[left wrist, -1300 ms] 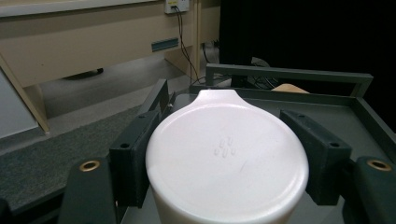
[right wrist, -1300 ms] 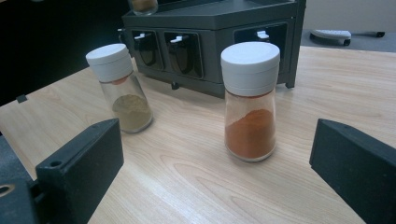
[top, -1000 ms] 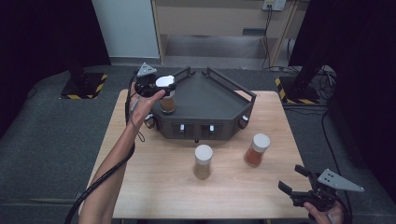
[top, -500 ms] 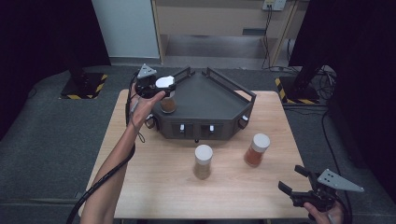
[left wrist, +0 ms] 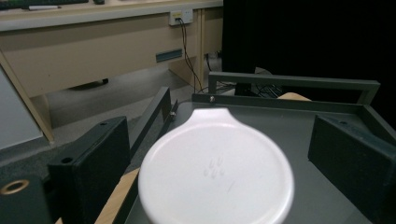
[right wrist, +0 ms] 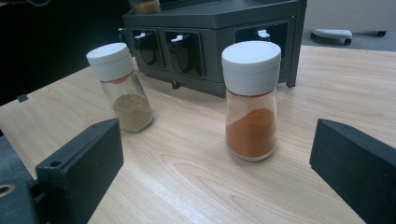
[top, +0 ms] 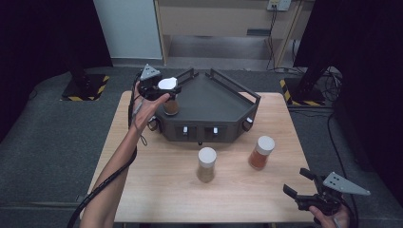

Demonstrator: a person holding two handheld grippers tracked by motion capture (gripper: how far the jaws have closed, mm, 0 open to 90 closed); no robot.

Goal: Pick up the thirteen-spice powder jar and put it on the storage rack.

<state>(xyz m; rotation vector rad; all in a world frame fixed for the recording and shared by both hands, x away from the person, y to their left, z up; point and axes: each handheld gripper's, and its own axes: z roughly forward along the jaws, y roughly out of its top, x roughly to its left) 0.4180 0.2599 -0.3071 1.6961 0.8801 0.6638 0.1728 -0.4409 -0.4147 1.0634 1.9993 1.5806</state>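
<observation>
The left gripper (top: 164,89) hangs over the left corner of the dark rack (top: 223,102), its jaws having just been opening; they now stand wide on either side of the white-capped spice jar (top: 169,97), clear of the cap (left wrist: 215,172), which sits between and just below them. The jar stands upright on the rack's top. Further right, the right gripper (top: 298,186) rests near the table's (top: 157,190) edge, jaws spread wide and empty; ahead of it stand the tan-powder jar (right wrist: 120,86) to its left and the orange-powder jar (right wrist: 251,100) nearer, between the jaw lines, untouched.
</observation>
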